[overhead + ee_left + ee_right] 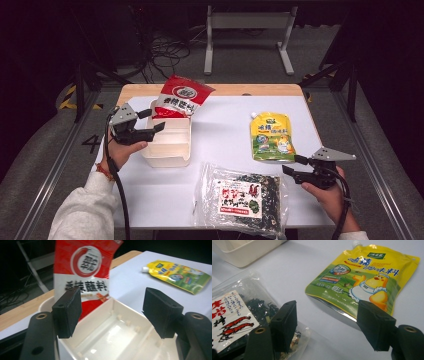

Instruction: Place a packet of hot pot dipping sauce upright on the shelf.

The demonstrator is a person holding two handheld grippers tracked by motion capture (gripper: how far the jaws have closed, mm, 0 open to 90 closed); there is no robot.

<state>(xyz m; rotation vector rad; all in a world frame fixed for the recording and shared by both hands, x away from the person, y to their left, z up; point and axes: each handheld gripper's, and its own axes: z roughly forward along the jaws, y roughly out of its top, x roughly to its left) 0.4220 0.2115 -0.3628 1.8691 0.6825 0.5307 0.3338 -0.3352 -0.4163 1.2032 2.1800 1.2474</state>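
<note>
Ahead of your left tongs (112,312), jaws apart, a red sachet (83,277) leans in the white bin (120,315); your right tongs (329,325), also apart, face the yellow pouch (364,277) beside the seaweed bag (234,315).

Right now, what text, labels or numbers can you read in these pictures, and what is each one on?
"4": painted on the floor left of the table.
"香辣蘸料": on the red packet standing in the white bin.
"鸡精调味料": on the yellow pouch; its green logo and small print are too blurred.
Seaweed bag: red characters and small print on its label, too blurred to read.
</note>
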